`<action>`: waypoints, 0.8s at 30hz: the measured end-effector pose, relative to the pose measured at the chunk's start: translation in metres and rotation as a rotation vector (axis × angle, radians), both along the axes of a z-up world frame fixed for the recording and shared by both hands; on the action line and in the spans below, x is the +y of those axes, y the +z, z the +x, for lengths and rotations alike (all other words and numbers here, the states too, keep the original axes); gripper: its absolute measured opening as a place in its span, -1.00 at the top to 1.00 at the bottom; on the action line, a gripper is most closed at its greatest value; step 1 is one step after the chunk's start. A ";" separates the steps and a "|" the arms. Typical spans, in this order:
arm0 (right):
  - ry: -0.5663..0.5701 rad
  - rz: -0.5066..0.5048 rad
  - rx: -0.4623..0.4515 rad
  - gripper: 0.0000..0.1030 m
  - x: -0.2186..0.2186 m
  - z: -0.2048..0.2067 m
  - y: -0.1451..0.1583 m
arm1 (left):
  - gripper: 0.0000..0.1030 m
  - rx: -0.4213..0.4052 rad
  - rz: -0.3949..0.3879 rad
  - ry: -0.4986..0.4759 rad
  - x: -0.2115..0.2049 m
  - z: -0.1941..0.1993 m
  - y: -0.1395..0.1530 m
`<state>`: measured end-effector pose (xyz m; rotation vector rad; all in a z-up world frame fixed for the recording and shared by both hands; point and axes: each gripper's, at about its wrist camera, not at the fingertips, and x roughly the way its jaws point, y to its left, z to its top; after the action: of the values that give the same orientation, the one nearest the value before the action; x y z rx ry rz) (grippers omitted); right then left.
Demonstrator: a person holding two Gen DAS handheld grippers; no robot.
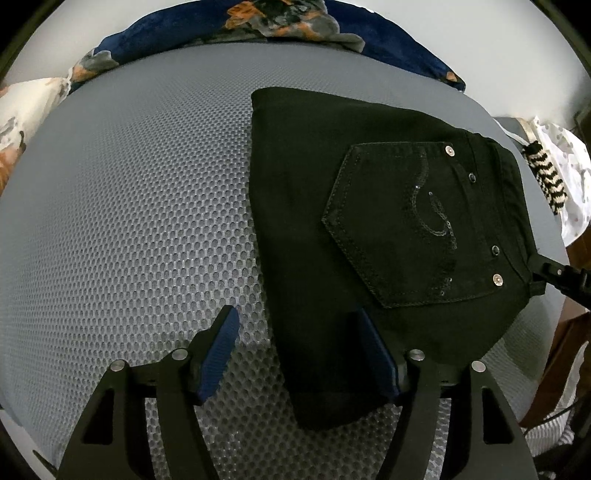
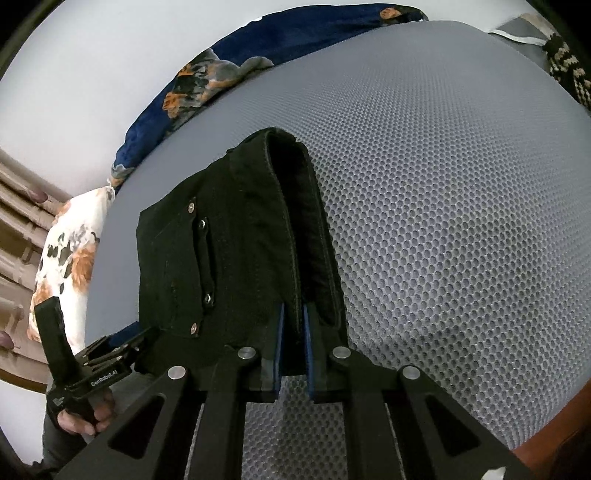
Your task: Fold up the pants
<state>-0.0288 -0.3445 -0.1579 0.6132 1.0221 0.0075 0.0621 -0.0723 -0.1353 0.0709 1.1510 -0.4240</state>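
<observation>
The black pants (image 1: 369,206) lie folded on the grey mesh mattress (image 1: 129,221), back pocket (image 1: 399,229) up, filling the left wrist view from centre toward 3 o'clock. The left gripper (image 1: 299,354) stands wide, straddling the fold's near edge, apparently without pressing it. The right gripper (image 2: 292,343) is pinched narrow on the waistband (image 2: 291,229). A floral blanket (image 1: 280,18) lies at 12 o'clock.

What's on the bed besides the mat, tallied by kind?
Black pants: 1
Dark blue floral blanket: 1
White floral pillow: 1
Black-and-cream striped knit: 1
Total: 4
</observation>
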 end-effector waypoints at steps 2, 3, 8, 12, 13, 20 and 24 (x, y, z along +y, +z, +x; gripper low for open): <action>-0.001 0.002 -0.001 0.82 -0.001 0.001 0.000 | -0.35 -0.004 0.002 0.002 0.000 -0.002 -0.001; -0.002 0.002 -0.001 0.82 -0.001 0.001 0.000 | -0.35 -0.005 0.001 0.004 -0.001 -0.002 -0.001; 0.011 -0.034 -0.003 0.75 0.002 0.003 0.005 | -0.38 -0.009 0.004 0.008 -0.006 -0.001 -0.001; 0.025 -0.072 0.011 0.64 0.004 0.007 0.010 | -0.39 -0.013 0.004 0.011 -0.006 -0.002 -0.001; 0.021 -0.074 0.014 0.58 0.003 0.007 0.012 | -0.39 -0.013 0.005 0.012 -0.006 -0.002 -0.001; 0.024 -0.105 0.016 0.22 -0.002 0.014 0.017 | -0.39 -0.030 0.022 0.009 -0.005 -0.006 0.000; 0.050 -0.103 0.011 0.10 -0.001 0.025 0.020 | -0.39 -0.039 0.033 0.006 -0.005 -0.006 0.001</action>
<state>-0.0042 -0.3457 -0.1382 0.4939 1.0418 -0.0045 0.0564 -0.0777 -0.1341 0.1037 1.1198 -0.3969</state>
